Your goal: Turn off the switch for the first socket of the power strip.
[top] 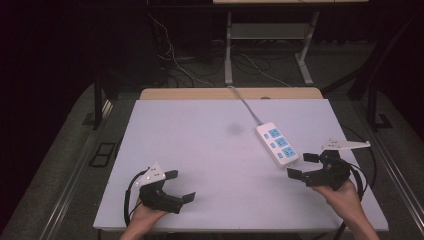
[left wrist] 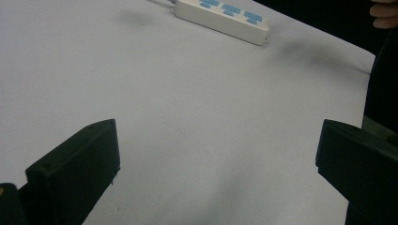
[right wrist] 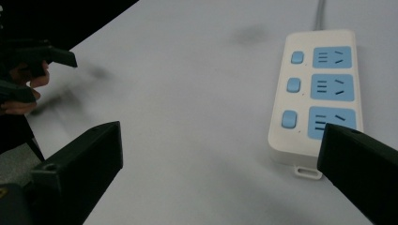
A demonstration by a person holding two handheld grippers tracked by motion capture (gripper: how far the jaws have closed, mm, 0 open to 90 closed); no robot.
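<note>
White power strip (top: 277, 144) lying flat on the right part of the pale desk (top: 200, 150), right tongs (top: 303, 165) wide open and empty just beside its near end, left tongs (top: 181, 185) wide open, empty, well apart at the near left edge.

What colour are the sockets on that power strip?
Light blue, set in a white power strip with matching blue buttons beside them. The right gripper view shows it best.

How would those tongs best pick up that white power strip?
Probably across its narrow width, pinching the two long sides near the free end. The power strip lies flat, its cord leaving the far end, so the open right tongs beside it should come from above.
</note>
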